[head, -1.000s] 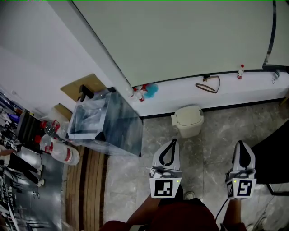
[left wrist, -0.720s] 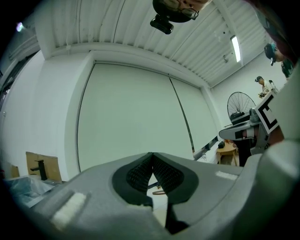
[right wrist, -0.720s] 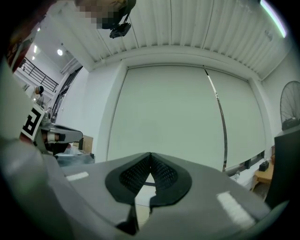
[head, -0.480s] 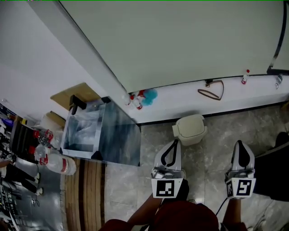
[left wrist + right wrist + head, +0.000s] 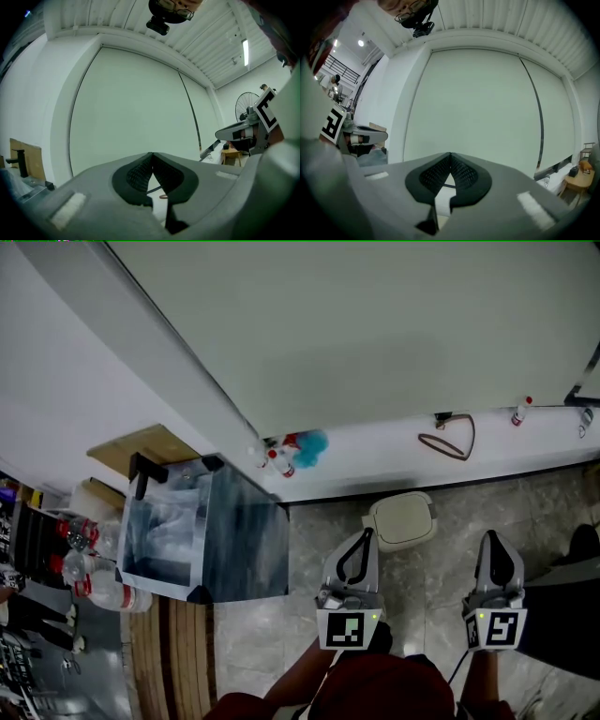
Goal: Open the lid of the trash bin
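A small cream trash bin (image 5: 403, 519) stands on the stone floor against the white ledge, its lid down. My left gripper (image 5: 364, 535) is held level with its tips just left of the bin's front edge in the head view, jaws shut and empty. My right gripper (image 5: 494, 538) hangs further right, apart from the bin, also shut and empty. The left gripper view has the left gripper's (image 5: 152, 154) tips meeting before the pale wall. In the right gripper view the right gripper's (image 5: 450, 154) tips meet the same way. Neither gripper view takes in the bin.
A clear box lined with plastic (image 5: 202, 531) stands left of the bin. On the white ledge (image 5: 375, 460) are small bottles (image 5: 279, 460), a blue thing (image 5: 312, 444) and a brown strap loop (image 5: 448, 442). A dark chair (image 5: 572, 596) is at the right, water bottles (image 5: 94, 582) at the far left.
Both grippers have come forward toward the wall. The bin now lies closer to the left gripper's tips. Both grippers stayed shut.
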